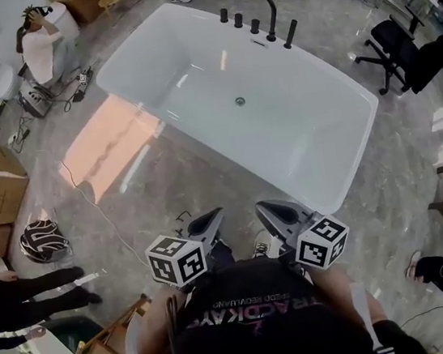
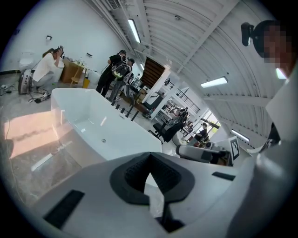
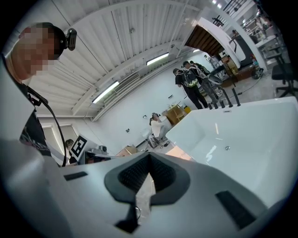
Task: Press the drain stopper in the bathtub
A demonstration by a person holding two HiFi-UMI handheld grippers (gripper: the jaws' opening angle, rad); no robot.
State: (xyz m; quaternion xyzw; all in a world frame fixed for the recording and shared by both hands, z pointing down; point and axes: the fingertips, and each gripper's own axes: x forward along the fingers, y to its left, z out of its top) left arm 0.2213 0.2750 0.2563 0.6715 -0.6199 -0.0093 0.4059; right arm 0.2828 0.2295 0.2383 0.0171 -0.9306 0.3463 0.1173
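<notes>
Grey marble floor [image 1: 150,194], white bathtub [image 1: 190,70] straight ahead of you. The drain stopper [image 1: 239,101] sits mid-basin, well apart from both tools and almost dead ahead of your right gripper [image 1: 263,208]. The left gripper [image 1: 213,215] sits slightly off-line, and both have jaws pressed together, holding nothing.

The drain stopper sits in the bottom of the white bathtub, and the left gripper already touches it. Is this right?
No. The left gripper does not touch the drain stopper; it is held outside the bathtub, near the person's chest. The head view shows this.
</notes>
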